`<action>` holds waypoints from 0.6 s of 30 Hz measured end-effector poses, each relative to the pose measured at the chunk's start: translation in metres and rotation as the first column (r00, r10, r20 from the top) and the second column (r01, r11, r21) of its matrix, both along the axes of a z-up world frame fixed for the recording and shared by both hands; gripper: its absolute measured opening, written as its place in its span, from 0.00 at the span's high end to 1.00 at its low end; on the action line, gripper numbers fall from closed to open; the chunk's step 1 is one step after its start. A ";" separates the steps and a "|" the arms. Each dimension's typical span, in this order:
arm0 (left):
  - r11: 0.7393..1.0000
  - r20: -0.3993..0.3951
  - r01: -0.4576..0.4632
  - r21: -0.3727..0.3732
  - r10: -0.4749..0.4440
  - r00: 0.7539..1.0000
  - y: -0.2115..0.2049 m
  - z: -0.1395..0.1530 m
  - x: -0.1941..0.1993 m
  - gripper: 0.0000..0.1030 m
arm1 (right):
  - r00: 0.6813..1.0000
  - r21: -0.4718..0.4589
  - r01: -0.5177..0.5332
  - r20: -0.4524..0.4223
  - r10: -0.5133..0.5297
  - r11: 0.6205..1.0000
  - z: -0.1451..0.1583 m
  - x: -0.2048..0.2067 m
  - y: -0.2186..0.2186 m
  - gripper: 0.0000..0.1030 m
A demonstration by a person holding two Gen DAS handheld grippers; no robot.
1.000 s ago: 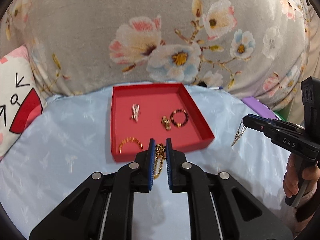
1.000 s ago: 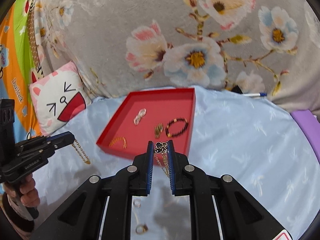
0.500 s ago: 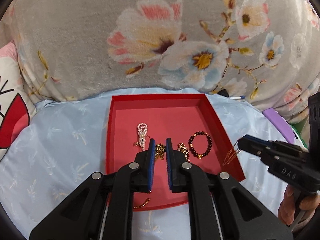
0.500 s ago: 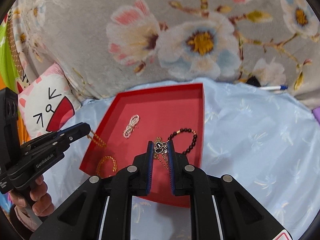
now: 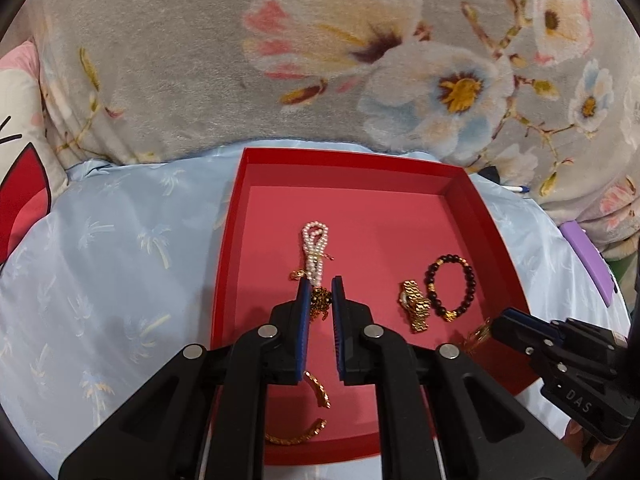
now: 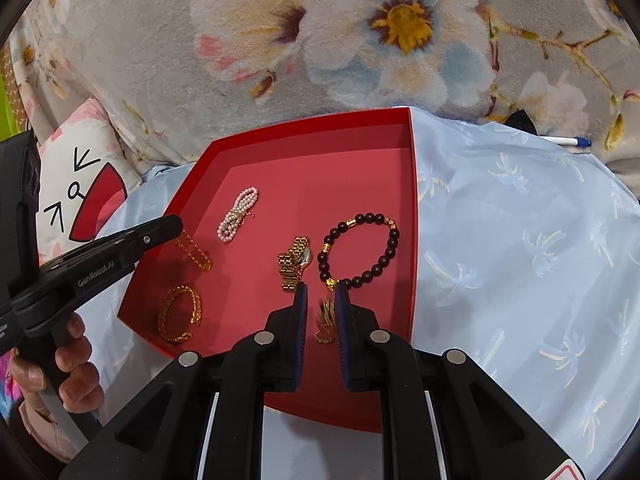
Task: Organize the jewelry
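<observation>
Left wrist view was filled at the top by a grey floral blanket (image 5: 320,60), beneath which a pale blue sheet (image 5: 120,260) was spread. A red tray (image 5: 236,216) was set on the sheet. Both grippers were held over the tray. The left gripper (image 5: 320,300) was seen with its jaws drawn close on a gold chain (image 5: 320,300), which was pinched between the blue pads and draped down to the tray floor just below a pearl strand (image 5: 315,248). The right gripper (image 6: 321,312) was likewise closed on a thin gold necklace (image 6: 325,318), whose bunched links were seen hanging between its pads near the tray's front right corner. Inside the tray, a dark beaded bracelet (image 6: 360,248) was laid just beside a gold watch (image 6: 295,262), the two nearly touching. A gold bangle (image 6: 178,316) was placed near the front left corner, apart from the others.
</observation>
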State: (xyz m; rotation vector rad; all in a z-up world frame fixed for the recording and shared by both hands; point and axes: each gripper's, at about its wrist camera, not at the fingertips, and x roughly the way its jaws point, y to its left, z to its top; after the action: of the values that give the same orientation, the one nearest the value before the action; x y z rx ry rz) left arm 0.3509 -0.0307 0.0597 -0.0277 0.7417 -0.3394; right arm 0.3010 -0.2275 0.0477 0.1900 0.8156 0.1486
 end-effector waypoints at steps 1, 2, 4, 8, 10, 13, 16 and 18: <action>1.000 0.002 -0.010 0.000 0.010 1.000 0.001 -0.001 0.002 0.90 | 1.000 0.001 0.003 0.003 -0.003 1.000 0.001 0.000 -0.001 0.85; 1.000 0.003 -0.027 -0.002 0.027 1.000 0.003 -0.002 0.004 0.90 | 1.000 0.008 0.008 0.007 -0.008 1.000 0.002 -0.001 -0.002 0.85; 0.999 0.003 -0.047 -0.015 0.047 0.999 0.008 -0.002 0.006 0.90 | 1.000 0.023 0.011 0.015 -0.012 1.000 0.005 -0.002 -0.004 0.85; 0.997 0.010 -0.073 -0.033 0.073 0.997 0.019 0.003 0.001 0.88 | 1.000 0.016 -0.011 0.018 0.011 1.000 0.009 -0.001 0.003 0.85; 0.996 0.035 -0.085 -0.026 0.086 0.996 0.024 0.006 -0.009 0.84 | 0.999 0.005 -0.030 0.014 0.029 1.000 0.009 0.000 0.010 0.85; 0.995 0.054 -0.096 -0.027 0.098 0.994 0.033 0.007 -0.025 0.81 | 0.999 -0.010 -0.051 0.003 0.051 0.999 0.005 0.006 0.022 0.85; 0.995 0.054 -0.099 -0.024 0.100 0.994 0.043 0.004 -0.040 0.81 | 0.998 -0.019 -0.064 -0.011 0.063 0.998 -0.001 0.014 0.031 0.85; 0.994 0.049 -0.103 -0.028 0.104 0.993 0.050 0.001 -0.047 0.80 | 0.998 -0.033 -0.064 -0.015 0.063 0.997 -0.006 0.020 0.036 0.84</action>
State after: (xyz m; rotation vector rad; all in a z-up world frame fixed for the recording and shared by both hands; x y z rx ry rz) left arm 0.3041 0.0191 0.0610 -0.0813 0.6829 -0.2501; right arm 0.3207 -0.1912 0.0414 0.1342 0.8383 0.1936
